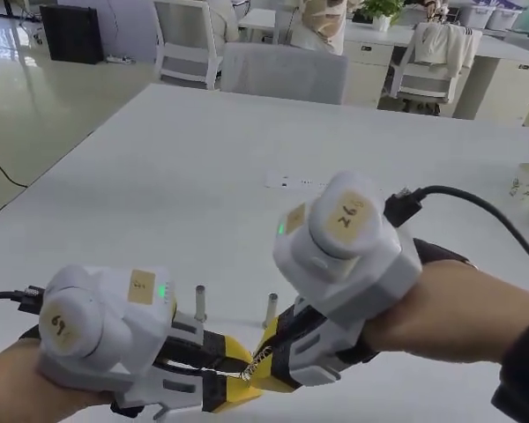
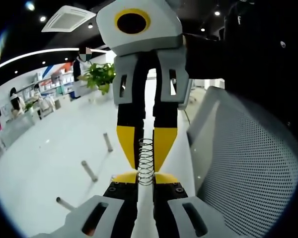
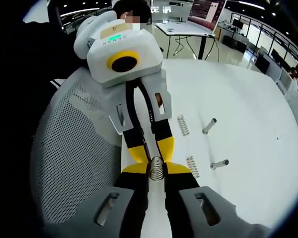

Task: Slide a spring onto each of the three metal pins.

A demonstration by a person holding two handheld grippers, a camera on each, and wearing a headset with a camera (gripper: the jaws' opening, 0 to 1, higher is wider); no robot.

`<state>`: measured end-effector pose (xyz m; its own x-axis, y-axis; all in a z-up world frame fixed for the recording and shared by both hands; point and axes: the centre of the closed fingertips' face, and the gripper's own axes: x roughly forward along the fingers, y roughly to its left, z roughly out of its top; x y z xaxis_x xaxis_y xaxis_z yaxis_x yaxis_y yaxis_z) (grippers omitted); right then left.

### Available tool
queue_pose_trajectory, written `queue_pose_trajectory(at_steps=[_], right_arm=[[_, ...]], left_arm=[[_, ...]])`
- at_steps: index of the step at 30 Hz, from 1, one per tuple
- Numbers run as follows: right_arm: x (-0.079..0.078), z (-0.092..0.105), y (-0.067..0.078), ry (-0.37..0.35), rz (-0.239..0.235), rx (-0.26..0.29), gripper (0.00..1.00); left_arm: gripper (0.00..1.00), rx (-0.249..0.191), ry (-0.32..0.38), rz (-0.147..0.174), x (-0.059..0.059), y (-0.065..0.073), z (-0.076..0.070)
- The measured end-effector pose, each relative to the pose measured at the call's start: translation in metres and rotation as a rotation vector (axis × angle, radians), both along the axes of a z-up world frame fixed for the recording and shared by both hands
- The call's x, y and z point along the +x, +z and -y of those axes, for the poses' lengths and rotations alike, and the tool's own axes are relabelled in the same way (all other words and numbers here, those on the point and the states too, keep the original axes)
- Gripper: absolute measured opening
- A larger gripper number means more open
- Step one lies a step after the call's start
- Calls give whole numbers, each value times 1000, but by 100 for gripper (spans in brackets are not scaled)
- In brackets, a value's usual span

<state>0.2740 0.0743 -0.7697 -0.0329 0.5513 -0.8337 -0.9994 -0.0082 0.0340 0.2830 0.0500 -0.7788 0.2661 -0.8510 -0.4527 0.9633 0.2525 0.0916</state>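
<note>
1. In the head view the left gripper (image 1: 232, 368) and the right gripper (image 1: 271, 357) meet tip to tip low over the white table (image 1: 203, 176). A spring (image 1: 255, 359) bridges them, and two metal pins (image 1: 271, 308) stand upright just beyond the tips.
2. The left gripper view adds a third pin: all three sit in a row, off to the left of its jaws.
3. The right gripper view alone shows two loose springs (image 3: 183, 125) lying on the table right of its jaws, each beside a pin.
4. Both grippers are pinched on the one spring, the left on one end and the right on the other.
5. The spring is a slim, bare steel coil with open turns. It looks straight in the left gripper view and is a ring seen end-on in the right gripper view.
6. A mesh chair back (image 2: 248, 148) sits close beside the grippers.
</note>
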Motion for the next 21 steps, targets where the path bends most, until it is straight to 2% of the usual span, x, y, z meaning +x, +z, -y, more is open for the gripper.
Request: queue_pose_trajectory(at_steps=[8,12,21], right_arm=[[4,-1,2,-6,9,-3,8],[8,4,2,-19,11,-9,8],[20,21,5,-55,22,-25,8]], left_arm=[[3,-26,29,-22,5,1,-2],[8,-24,46,-40,6,-3,-6],[18,-49,105,-64,13,-1,-18]])
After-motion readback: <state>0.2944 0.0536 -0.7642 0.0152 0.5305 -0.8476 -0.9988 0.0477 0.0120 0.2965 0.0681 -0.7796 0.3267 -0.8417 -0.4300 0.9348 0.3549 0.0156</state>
